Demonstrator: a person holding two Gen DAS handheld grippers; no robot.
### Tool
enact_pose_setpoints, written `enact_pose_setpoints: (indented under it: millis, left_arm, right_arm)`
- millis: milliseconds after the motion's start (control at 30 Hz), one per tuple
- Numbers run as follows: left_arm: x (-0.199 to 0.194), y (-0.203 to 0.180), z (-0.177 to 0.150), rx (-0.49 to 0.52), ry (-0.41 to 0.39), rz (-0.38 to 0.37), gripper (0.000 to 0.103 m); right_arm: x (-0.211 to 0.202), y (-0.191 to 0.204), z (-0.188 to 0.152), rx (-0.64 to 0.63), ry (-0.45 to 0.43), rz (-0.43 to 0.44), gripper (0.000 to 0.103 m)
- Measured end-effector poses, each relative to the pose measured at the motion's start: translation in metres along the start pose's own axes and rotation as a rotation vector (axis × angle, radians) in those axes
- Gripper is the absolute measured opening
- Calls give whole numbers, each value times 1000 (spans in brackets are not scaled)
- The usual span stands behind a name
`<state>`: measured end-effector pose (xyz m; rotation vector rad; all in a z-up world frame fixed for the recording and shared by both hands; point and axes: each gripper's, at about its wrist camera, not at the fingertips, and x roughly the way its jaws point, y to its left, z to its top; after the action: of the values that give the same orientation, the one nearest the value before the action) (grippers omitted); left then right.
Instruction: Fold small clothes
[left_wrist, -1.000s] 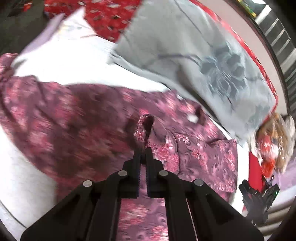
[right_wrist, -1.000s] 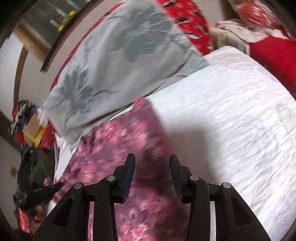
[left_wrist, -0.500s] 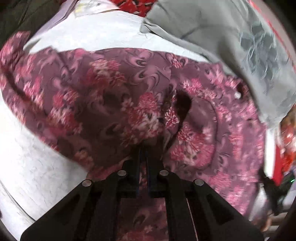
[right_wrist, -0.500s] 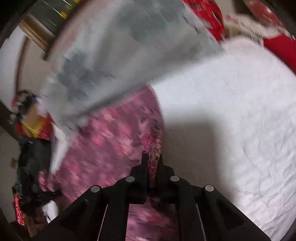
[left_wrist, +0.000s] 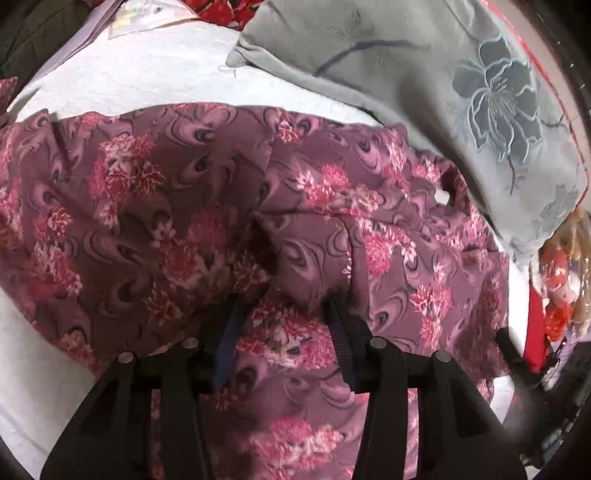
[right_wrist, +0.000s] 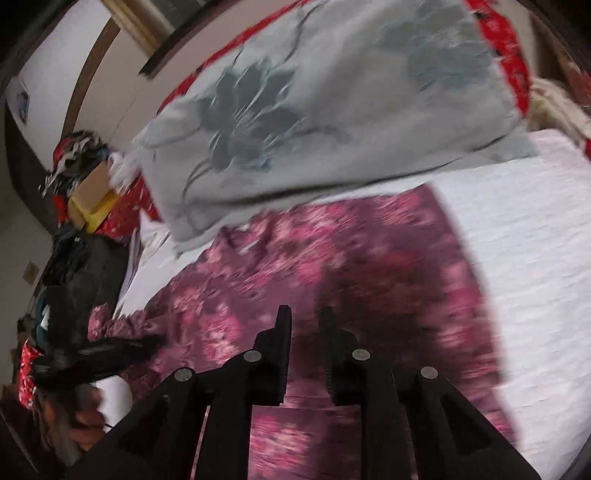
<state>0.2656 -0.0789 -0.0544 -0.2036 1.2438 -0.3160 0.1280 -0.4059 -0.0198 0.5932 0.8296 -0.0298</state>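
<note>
A purple floral garment (left_wrist: 192, 206) is seen spread across a white quilted bed (left_wrist: 122, 85), its cloth rumpled into overlapping folds near the middle. The left gripper (left_wrist: 284, 314) is held low over the garment, pointed steeply down, its jaws having just been opening; they stand moderately apart, with a ridge of the pink-flowered fabric lying between them but not pressed by the pads. A raised fold of the garment sits just beyond the fingertips (left_wrist: 334, 314).

In the right wrist view, which is blurred by motion, the same garment (right_wrist: 332, 266) is shown stretching from the lower foreground toward a grey pillow (right_wrist: 314, 110) printed with a dark blue flower. The right gripper (right_wrist: 304, 321) is poised above the garment, its jaws having just been opening to a narrow gap; nothing can be seen clamped between them, and dark shadow falls on the cloth just ahead. The left gripper (right_wrist: 99, 350) appears as a dark blurred shape at the lower left, held in a person's hand (right_wrist: 83, 417) at the garment's near edge.

The grey pillow (left_wrist: 424, 92) lies along the far side of the garment, its edge touching or overlapping the purple cloth. A red patterned cover (right_wrist: 502, 40) shows beyond the pillow. A cardboard box (right_wrist: 92, 188) is visible on clutter at the bedside; its contents cannot be made out.
</note>
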Motion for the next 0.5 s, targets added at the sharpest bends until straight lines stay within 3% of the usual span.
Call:
enact_pose_setpoints:
  millis: [100,167,267,400,500]
  left_arm:
    - [-24,17,3,-13,1,-63,45]
    - [-49,39,9,-13,-58,-64,45]
    - [-81,88,28,-60,-136,0,50]
    - [-114,177,48,-215,-203,108,53]
    - [-130,245,58,-335,-213,199,53]
  right_arm:
    - [34,4,-12,-13,112,-113,21]
    - [31,16,-13,-31,56,-116,21]
    - [34,51,-11,-89,23,-51,21]
    - [59,100,-17,-182,56,12,22]
    - [90,122,-37,-232,113,9,32]
